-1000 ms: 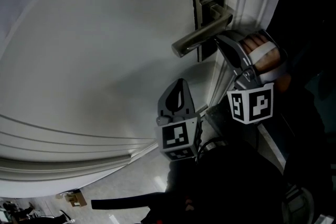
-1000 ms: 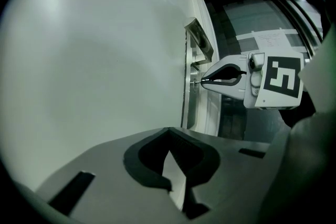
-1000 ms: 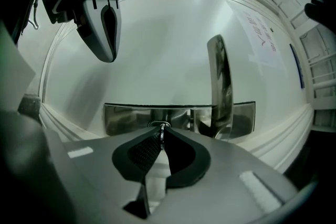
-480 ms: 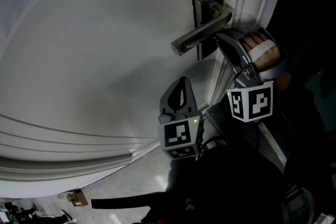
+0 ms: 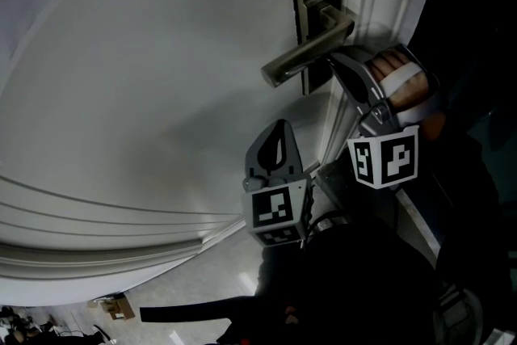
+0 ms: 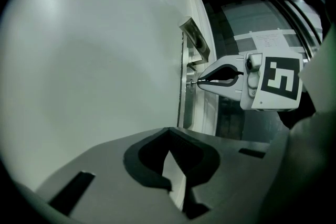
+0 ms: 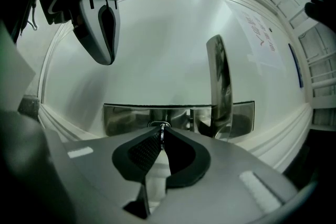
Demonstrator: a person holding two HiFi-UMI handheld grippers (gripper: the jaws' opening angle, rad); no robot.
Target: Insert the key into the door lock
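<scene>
The right gripper [image 7: 161,131] has its fingers pressed together on the key [image 7: 162,137], which shows as a thin metal edge at their tips. The key's end meets the lock cylinder [image 7: 159,124] in the lock plate [image 7: 126,118] of the door [image 5: 145,93], beside the base of the plate's lever handle [image 7: 219,81] (how deep it sits cannot be told). The left gripper [image 6: 168,130] hangs well off the plate, facing the bare door panel, with its fingers closed on nothing.
</scene>
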